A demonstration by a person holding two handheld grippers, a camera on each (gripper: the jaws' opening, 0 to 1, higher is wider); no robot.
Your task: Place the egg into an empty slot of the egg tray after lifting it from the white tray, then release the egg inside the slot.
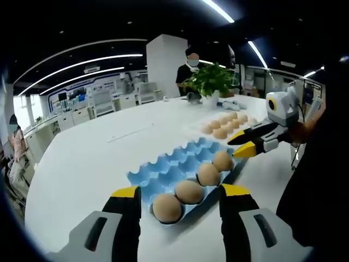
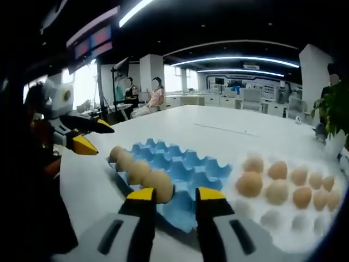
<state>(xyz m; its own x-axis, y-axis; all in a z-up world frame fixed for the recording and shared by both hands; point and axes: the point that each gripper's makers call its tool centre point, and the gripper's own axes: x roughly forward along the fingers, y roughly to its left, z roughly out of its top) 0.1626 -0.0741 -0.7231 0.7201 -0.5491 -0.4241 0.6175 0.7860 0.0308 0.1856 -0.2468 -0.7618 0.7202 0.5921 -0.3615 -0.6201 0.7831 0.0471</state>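
Four brown eggs [image 1: 193, 188] sat in a row along one edge of the blue egg tray [image 1: 169, 166] in the left gripper view, on a white table [image 1: 87, 158]. The left gripper [image 1: 180, 192] hung just short of that tray with its yellow-tipped jaws spread wide and nothing between them. Beyond the blue tray, more eggs [image 1: 224, 124] lay in the white tray [image 1: 246, 131] (its outline hard to make out against the table). The right gripper [image 1: 242, 146] came in from the right above the far end of the blue tray, its jaws parted and empty. A potted plant [image 1: 210, 82] stood at the far end of the table, with a person [image 1: 188, 68] behind it. In the right gripper view, the right gripper [image 2: 175, 194] stood over the near edge of the blue egg tray [image 2: 185, 169], jaws apart and holding nothing, the nearest of the four eggs [image 2: 139, 170] just beside its left jaw tip. The white tray [image 2: 283, 218] lay touching the blue one on the right, carrying its eggs [image 2: 289, 183]. The left gripper [image 2: 84, 136] showed at the left, apart from the tray.
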